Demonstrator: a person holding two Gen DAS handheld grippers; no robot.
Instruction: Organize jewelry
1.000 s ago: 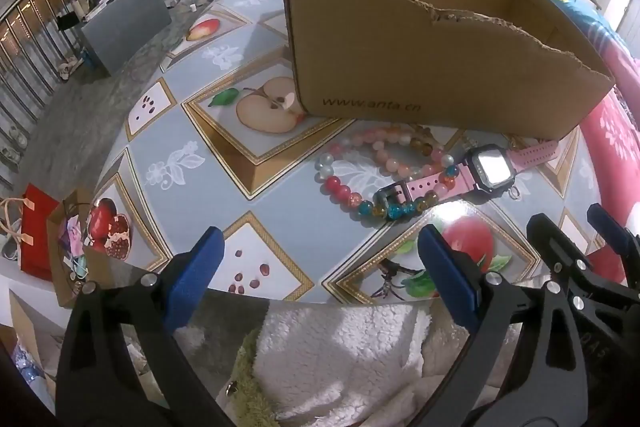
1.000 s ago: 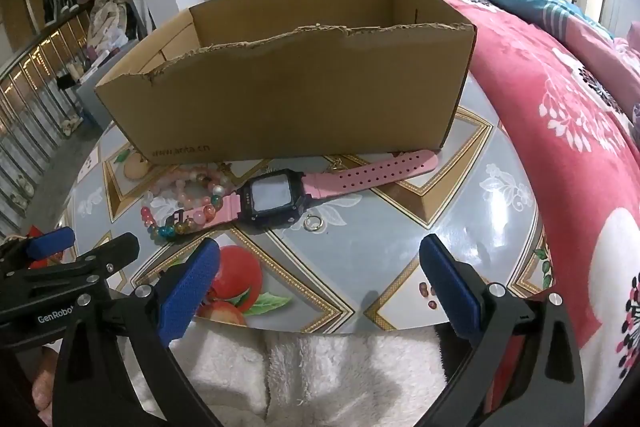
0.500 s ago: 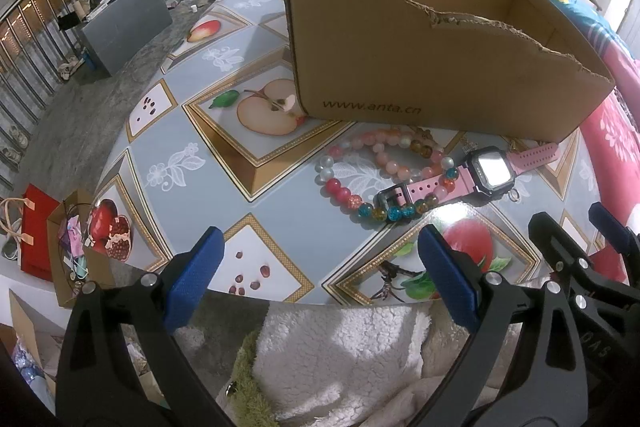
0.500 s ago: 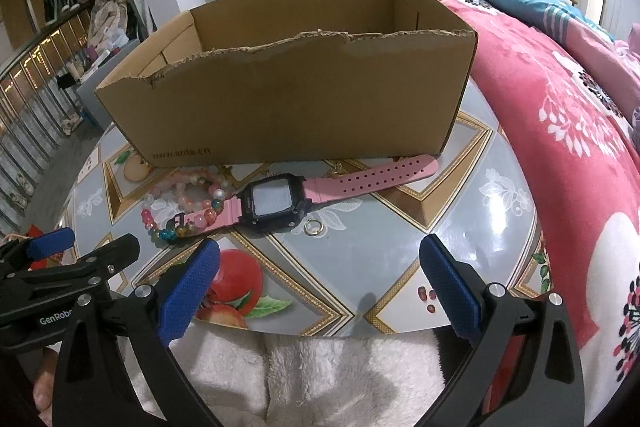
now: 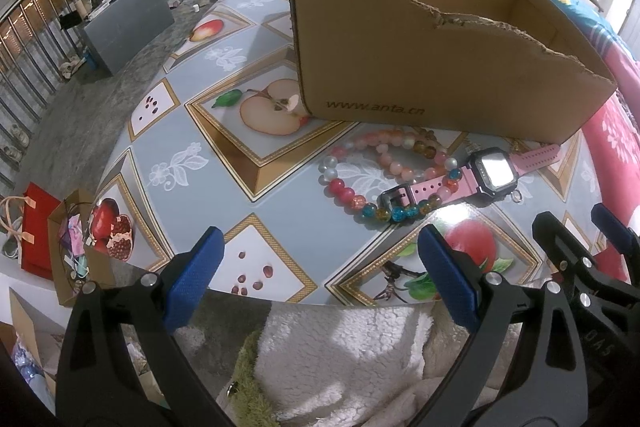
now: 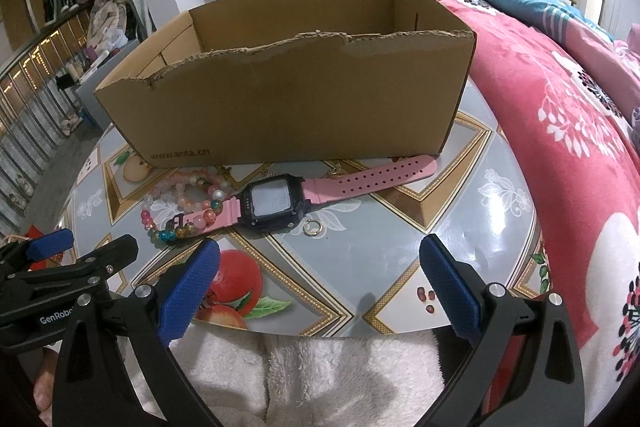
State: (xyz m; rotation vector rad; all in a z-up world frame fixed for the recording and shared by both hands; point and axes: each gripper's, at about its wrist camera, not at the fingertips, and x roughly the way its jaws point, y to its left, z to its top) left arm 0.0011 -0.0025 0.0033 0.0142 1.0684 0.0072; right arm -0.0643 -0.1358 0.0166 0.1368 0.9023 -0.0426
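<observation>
Both held wide open and empty: left tool and right tool, hovering at the near edge of the counter, short of the jewelry. Lying just in front of the cardboard box: pink watch, its buckle end draped over the bead bracelets; small ring just beside the watch face. Likely light and floppy at the strap, rigid at the case, so best pinched across the case. Beads probably smooth and apt to roll; better caught across one strand. Ring thin, flat, hardest to lift.
</observation>
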